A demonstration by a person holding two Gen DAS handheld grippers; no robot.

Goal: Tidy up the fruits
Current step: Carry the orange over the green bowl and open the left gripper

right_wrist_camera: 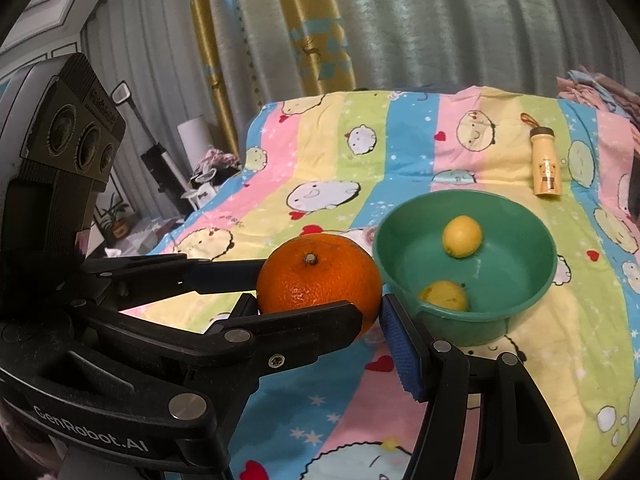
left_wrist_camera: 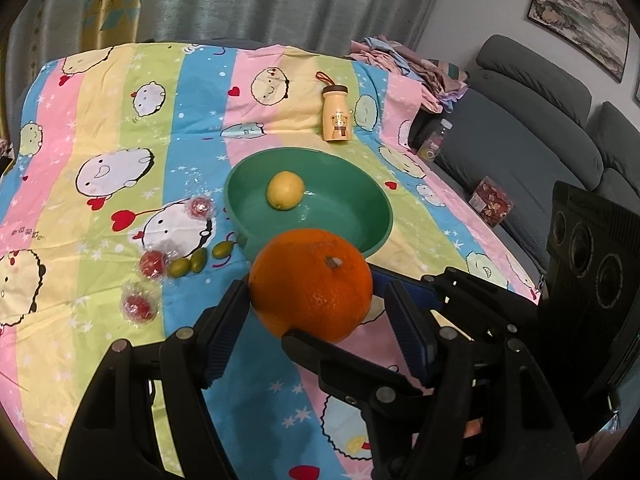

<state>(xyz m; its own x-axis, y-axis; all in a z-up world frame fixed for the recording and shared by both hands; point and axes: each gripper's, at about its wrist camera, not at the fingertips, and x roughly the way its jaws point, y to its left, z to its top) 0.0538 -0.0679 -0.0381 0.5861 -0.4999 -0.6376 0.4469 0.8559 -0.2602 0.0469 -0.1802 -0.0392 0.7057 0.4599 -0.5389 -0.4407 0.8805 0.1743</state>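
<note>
Left fingers (left_wrist_camera: 316,295): I hold them clamped on the orange (left_wrist_camera: 310,284), one pad on each side of it.
Right fingers (right_wrist_camera: 320,306): I hold them clamped on the same orange, crossing my left pair; the blue pad sits against the fruit's right side.
Orange position: it is carried between both pairs, stem end up, above the striped cartoon sheet (left_wrist_camera: 100,128) and just in front of the near rim of the green bowl (left_wrist_camera: 360,184).
Bowl contents: two lemons. One lemon (right_wrist_camera: 462,236) lies near the middle; the second lemon (right_wrist_camera: 444,296) lies against the near wall. My left view shows only the first, because the orange covers the near wall.
Loose fruit: three small green fruits (left_wrist_camera: 199,260) lie in a row on the sheet left of the bowl.
Wrapped items: three red pieces in clear wrap (left_wrist_camera: 153,264) lie near the green fruits, one of them just beside the row.
Bottle: a cream bottle with a bear print (left_wrist_camera: 337,114) stands upright beyond the bowl, apart from it.
</note>
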